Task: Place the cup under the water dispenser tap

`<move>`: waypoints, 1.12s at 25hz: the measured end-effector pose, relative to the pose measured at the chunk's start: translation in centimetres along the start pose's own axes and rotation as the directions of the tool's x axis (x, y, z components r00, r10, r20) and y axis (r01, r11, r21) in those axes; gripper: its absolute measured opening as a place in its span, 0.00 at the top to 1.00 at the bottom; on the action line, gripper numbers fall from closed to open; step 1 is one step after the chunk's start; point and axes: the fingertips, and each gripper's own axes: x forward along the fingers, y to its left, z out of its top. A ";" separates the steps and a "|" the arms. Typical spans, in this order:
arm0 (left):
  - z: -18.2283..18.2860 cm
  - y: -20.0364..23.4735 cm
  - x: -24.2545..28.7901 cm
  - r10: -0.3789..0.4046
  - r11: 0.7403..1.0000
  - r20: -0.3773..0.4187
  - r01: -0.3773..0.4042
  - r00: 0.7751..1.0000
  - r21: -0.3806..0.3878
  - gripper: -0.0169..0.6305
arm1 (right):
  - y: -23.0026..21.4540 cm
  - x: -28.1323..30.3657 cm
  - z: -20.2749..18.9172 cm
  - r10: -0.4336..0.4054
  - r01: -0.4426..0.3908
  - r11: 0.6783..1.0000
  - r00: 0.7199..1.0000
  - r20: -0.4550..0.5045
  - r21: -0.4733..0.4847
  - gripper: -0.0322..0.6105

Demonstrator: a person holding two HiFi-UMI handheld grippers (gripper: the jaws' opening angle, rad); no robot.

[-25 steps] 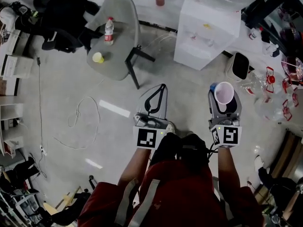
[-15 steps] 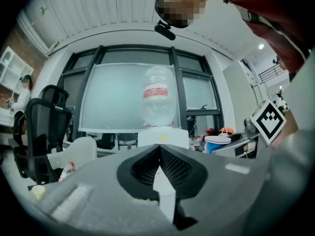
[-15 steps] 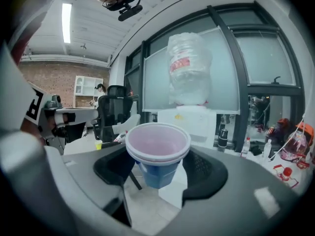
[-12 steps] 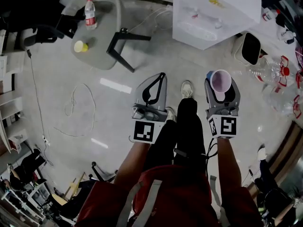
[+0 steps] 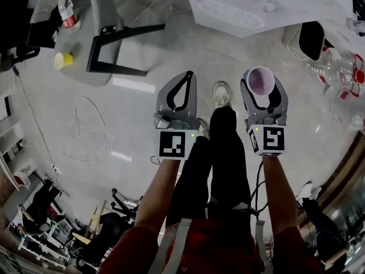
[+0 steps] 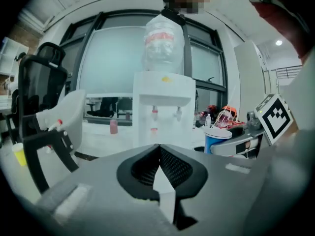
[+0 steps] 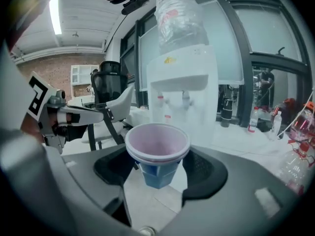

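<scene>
A blue paper cup [image 5: 259,81] with a pale pink inside stands upright between the jaws of my right gripper [image 5: 262,88], which is shut on its lower wall. In the right gripper view the cup [image 7: 157,152] fills the middle. The white water dispenser [image 7: 184,100] with its upturned bottle stands straight ahead and some way off, its two taps [image 7: 173,100] at about rim height. My left gripper [image 5: 183,79] is beside the right one, shut and empty, its tips [image 6: 158,149] meeting. The dispenser [image 5: 256,4] lies at the head view's top edge.
A grey chair [image 5: 105,36] carries a red-capped bottle [image 5: 67,11] and a yellow cup [image 5: 63,60] at the far left. A cable [image 5: 85,124] loops on the floor. A black bin [image 5: 311,39] and clear bottles [image 5: 341,67] sit right of the dispenser. My legs [image 5: 225,147] are between the grippers.
Both grippers have sunk lower, side by side, and come nearer the dispenser, which has slid to the head view's top edge. The cup stays gripped.
</scene>
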 end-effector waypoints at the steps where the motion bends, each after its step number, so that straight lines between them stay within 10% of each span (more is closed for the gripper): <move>1: -1.4 -0.2 0.6 -0.006 1.000 -0.013 0.006 1.000 -0.017 0.99 | -0.1 0.6 -1.2 0.004 -0.005 1.000 1.000 -0.010 -0.004 0.49; 16: -12.2 -1.2 6.2 -0.033 0.999 -0.122 0.028 0.992 -0.046 0.99 | -2.1 7.0 -10.8 0.007 -0.005 1.000 0.997 -0.072 0.027 0.49; 28: -12.6 -2.2 7.9 -0.049 0.997 -0.120 0.042 0.992 -0.062 0.99 | -6.3 13.3 -7.1 -0.060 0.060 0.998 0.998 0.034 0.018 0.49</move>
